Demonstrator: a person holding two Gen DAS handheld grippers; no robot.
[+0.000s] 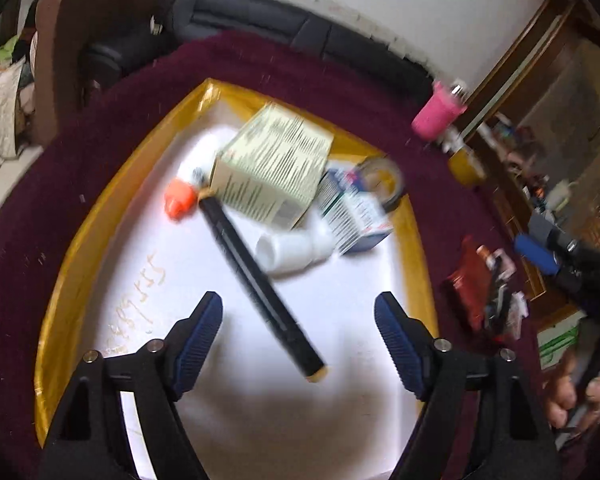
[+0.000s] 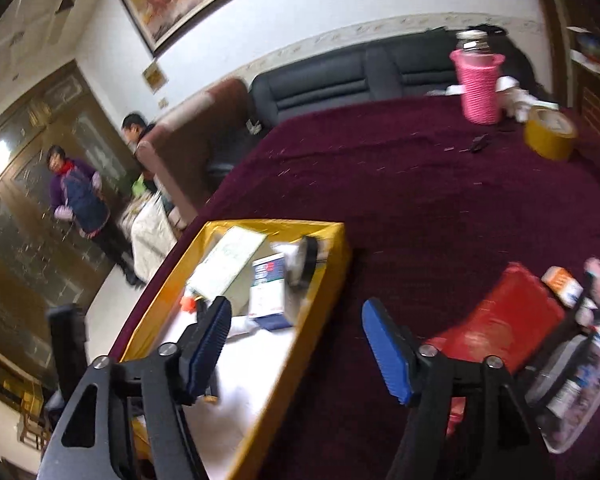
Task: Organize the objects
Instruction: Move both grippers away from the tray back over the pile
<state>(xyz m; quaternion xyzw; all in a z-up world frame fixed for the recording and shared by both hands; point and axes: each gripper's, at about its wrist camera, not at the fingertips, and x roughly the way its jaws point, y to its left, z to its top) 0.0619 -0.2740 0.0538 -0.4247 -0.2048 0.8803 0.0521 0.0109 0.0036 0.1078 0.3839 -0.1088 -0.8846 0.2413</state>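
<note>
A yellow-rimmed tray [image 1: 76, 240] with a white floor lies on the maroon cloth. In it lie a black marker [image 1: 256, 276], an orange-capped white bottle [image 1: 180, 196], a pale green box [image 1: 272, 164], a blue and white box [image 1: 352, 212], a white jar [image 1: 292, 252] and a tape roll [image 1: 384, 184]. My left gripper [image 1: 300, 328] hangs open above the marker's near end, touching nothing. My right gripper [image 2: 296, 340] is open and empty over the tray's right wall [image 2: 300, 344]. To its right lie a red packet [image 2: 504, 312] and a clear bag of small items [image 2: 576, 396].
A pink knitted bottle holder [image 2: 478, 84] and a yellow tape roll [image 2: 550, 132] stand at the far right of the cloth. A dark sofa [image 2: 340, 76] runs behind the table. Two people [image 2: 80, 196] stand at the left by a door. A hand [image 1: 572, 396] holds the other gripper.
</note>
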